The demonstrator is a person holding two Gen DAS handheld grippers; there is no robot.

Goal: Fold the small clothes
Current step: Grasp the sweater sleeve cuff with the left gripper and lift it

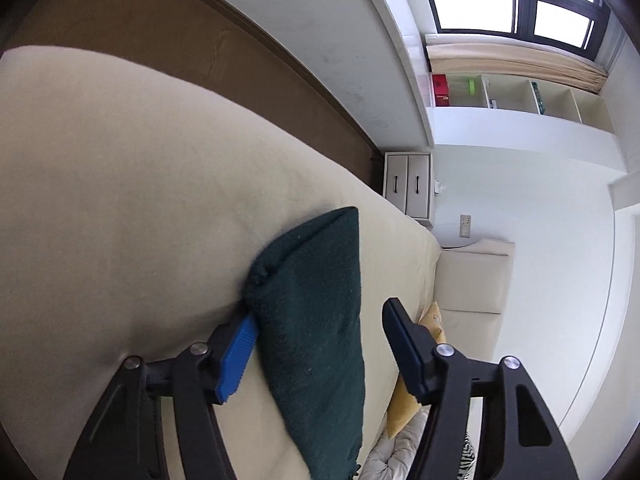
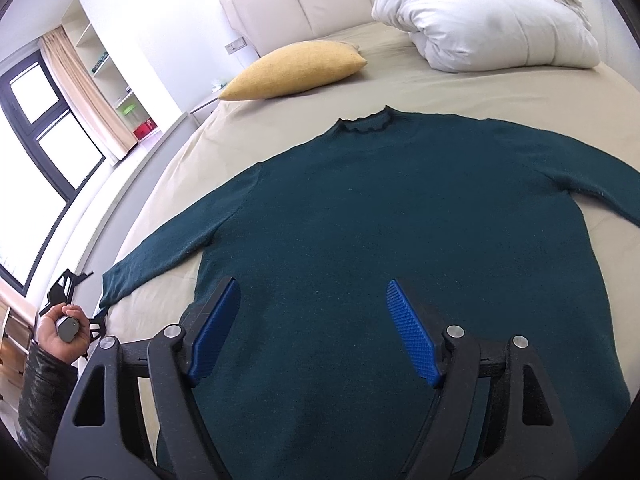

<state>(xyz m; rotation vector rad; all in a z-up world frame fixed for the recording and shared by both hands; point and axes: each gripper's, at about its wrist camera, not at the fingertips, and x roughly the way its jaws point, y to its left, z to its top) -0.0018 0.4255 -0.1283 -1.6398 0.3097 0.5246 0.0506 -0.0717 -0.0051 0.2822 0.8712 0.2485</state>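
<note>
Only the right wrist view shows the whole sweater (image 2: 392, 240) flat on the bed (image 2: 460, 84), collar pointing away from the right tool (image 2: 312, 320), whose jaws stand partly open and empty above the hem. The left tool (image 1: 320, 344), partly open, straddles the sleeve cuff (image 1: 312, 300) without clamping it.

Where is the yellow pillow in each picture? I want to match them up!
Left wrist view: the yellow pillow peeks out low and right of centre, mostly hidden behind the gripper's finger.
Right wrist view: the yellow pillow lies in full near the top, left of centre, on the bed beyond the sweater's collar.
Shared landmark: the dark green sweater, seen as a sleeve end in the left wrist view.
</note>
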